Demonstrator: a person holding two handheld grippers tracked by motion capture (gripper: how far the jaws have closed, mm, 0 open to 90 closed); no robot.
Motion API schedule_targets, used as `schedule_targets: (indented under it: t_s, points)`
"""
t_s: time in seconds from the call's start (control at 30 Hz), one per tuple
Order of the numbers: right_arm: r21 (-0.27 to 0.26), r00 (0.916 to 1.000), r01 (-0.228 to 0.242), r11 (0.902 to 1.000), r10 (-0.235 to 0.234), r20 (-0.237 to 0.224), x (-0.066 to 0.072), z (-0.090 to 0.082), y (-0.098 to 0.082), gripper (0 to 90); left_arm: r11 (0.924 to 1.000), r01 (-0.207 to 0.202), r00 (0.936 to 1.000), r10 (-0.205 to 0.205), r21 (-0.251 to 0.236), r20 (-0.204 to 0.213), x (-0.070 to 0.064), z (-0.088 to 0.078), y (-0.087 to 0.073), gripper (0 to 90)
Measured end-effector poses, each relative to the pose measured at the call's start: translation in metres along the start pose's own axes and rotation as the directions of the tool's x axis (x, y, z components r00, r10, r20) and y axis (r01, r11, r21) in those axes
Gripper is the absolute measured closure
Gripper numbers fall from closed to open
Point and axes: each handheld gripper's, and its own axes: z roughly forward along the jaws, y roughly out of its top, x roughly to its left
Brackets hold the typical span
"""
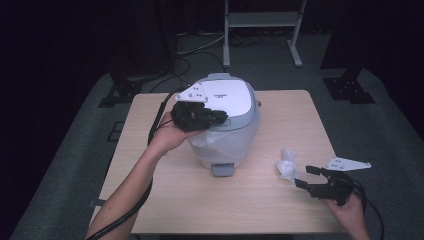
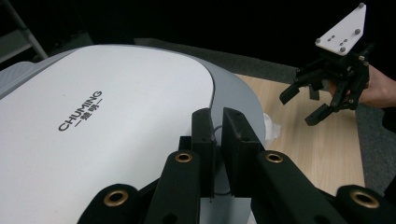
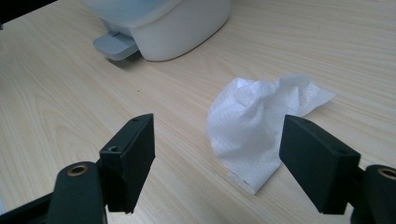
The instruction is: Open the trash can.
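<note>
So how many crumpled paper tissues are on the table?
1. A single crumpled tissue lies on the wooden table, right of the rice cooker, just ahead of the right gripper. Another could be hidden behind the cooker.

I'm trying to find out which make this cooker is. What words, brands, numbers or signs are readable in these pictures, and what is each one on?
"CHUMING": dark capitals on the white lid of the rice cooker, read in the left gripper view.
Under it a short line of characters between two dashes, too small to read surely.
In the high view the same lid print is too blurred to read.
No print is visible on the crumpled tissue or the table.
</note>
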Motion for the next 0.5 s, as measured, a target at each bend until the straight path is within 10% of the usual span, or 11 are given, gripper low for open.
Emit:
schedule_targets:
  t_s: [0.4, 0.5]
  points:
    - [0.006, 1.0000, 0.000, 1.0000, 0.000, -0.003, 0.0011, 0.0004, -0.0004, 25.7, 0.9999, -0.004, 0.9999, 0.005, 0.010, -0.014, 0.0004, -0.0015, 0.0004, 82.2]
    - [0.009, 1.0000, -0.001, 1.0000, 0.001, -0.003, 0.0001, 0.0006, -0.0012, 25.6, 0.9976, -0.060, 0.9975, 0.062, 0.034, -0.034, -0.0052, -0.0078, 0.0031, 74.8]
